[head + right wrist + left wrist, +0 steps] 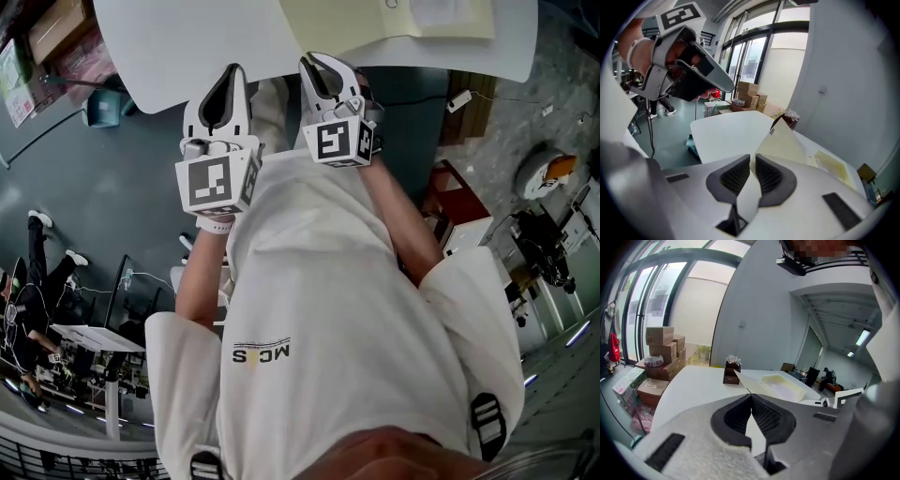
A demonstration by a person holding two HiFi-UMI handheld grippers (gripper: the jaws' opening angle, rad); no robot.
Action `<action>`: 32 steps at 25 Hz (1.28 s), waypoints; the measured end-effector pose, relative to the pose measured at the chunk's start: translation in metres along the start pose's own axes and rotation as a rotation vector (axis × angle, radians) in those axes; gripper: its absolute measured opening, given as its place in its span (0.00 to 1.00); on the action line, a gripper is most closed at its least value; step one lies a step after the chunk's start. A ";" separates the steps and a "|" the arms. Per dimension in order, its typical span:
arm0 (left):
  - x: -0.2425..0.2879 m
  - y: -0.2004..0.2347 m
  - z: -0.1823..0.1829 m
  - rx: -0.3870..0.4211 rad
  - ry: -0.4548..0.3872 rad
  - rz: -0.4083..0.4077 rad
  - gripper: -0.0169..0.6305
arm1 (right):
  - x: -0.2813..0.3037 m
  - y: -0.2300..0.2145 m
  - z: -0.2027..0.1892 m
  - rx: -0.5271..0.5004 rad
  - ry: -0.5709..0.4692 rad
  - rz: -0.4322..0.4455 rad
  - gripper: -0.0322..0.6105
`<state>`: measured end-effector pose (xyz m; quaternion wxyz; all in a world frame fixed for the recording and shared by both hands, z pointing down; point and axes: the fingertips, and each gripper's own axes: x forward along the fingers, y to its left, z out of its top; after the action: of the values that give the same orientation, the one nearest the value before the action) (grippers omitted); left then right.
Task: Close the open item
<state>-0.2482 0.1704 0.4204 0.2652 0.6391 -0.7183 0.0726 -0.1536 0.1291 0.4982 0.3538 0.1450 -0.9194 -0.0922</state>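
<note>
- Cream card folder (829, 164) by the table's (722, 136) near edge: light, floppy, easily creased.
- Right gripper (753, 157) pinches its raised cover (785, 143) at the edge.
- Left gripper (751, 397) closed, empty.

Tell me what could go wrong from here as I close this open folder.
1. The right tongs seem to pinch only a corner of the raised cover; the thin sheet could slip out or crease as it swings over.
2. The left tongs are shut and apart from the folder, so nothing pins its lower half; it may slide on the smooth table.
</note>
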 end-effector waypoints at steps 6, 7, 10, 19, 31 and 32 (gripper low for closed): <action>0.001 -0.007 0.007 0.007 -0.015 -0.010 0.07 | -0.014 -0.021 0.010 0.032 -0.042 -0.038 0.09; 0.002 -0.008 0.009 0.009 -0.016 -0.011 0.07 | -0.017 -0.024 0.012 0.034 -0.051 -0.043 0.08; 0.004 -0.011 0.014 0.011 -0.020 -0.016 0.07 | -0.027 -0.038 0.021 0.064 -0.069 -0.062 0.08; 0.024 -0.040 0.031 0.047 -0.033 -0.048 0.07 | -0.054 -0.076 0.037 0.168 -0.178 -0.079 0.08; 0.063 -0.089 0.060 0.089 -0.048 -0.095 0.07 | -0.090 -0.146 0.039 0.334 -0.287 -0.139 0.08; 0.066 -0.093 0.062 0.088 -0.048 -0.095 0.07 | -0.093 -0.153 0.037 0.345 -0.291 -0.145 0.08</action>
<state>-0.1799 0.0690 0.3772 0.2227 0.6851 -0.6893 0.0764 -0.0820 0.0190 0.3714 0.1799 0.2542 -0.9500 0.0211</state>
